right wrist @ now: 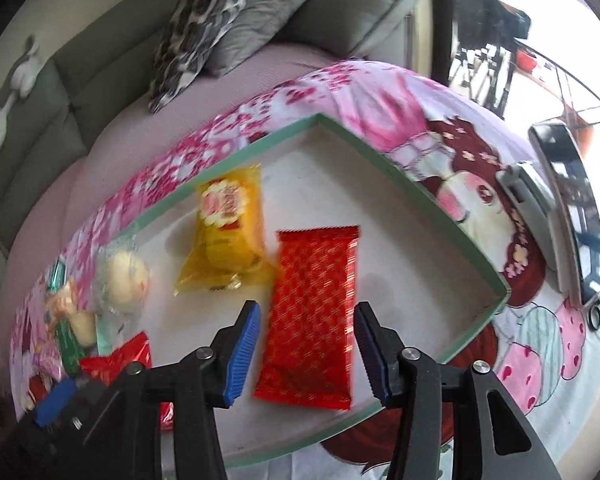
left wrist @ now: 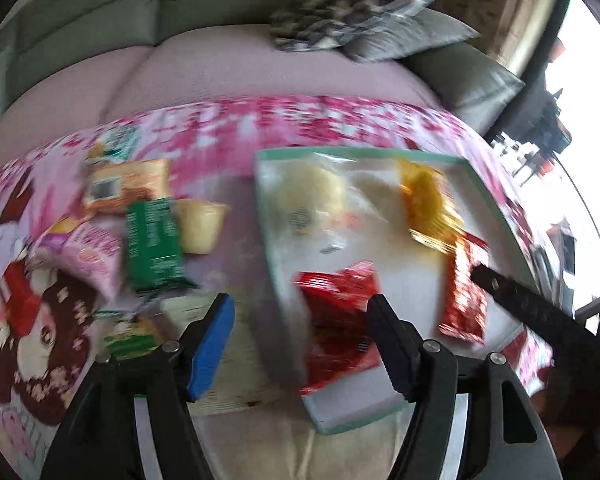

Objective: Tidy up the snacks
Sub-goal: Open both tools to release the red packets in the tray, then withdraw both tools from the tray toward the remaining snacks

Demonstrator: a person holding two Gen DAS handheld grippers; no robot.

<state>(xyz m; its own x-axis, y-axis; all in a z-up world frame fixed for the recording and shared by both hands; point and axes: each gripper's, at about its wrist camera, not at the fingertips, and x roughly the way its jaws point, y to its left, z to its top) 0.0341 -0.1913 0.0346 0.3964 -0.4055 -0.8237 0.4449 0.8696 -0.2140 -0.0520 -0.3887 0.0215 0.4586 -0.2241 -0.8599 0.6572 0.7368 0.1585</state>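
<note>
A shallow green-rimmed white box (right wrist: 440, 204) lies on a pink printed cloth; it also shows in the left wrist view (left wrist: 284, 152). In it lie a red patterned bar pack (right wrist: 312, 316), a yellow snack bag (right wrist: 224, 236), a clear pack with a pale bun (right wrist: 124, 276) and a red wrapper (left wrist: 340, 316). My right gripper (right wrist: 304, 340) is open above the red bar pack, empty. My left gripper (left wrist: 300, 340) is open over the box's left rim, empty. Loose snacks lie left of the box: a green pack (left wrist: 152, 244), an orange pack (left wrist: 128, 188), a pink pack (left wrist: 92, 256), a jelly cup (left wrist: 200, 224).
A grey sofa with cushions (right wrist: 260, 20) stands behind the cloth. A phone on a stand (right wrist: 572, 200) sits right of the box. A paper sheet (left wrist: 228, 360) and a small green pack (left wrist: 132, 336) lie near my left gripper.
</note>
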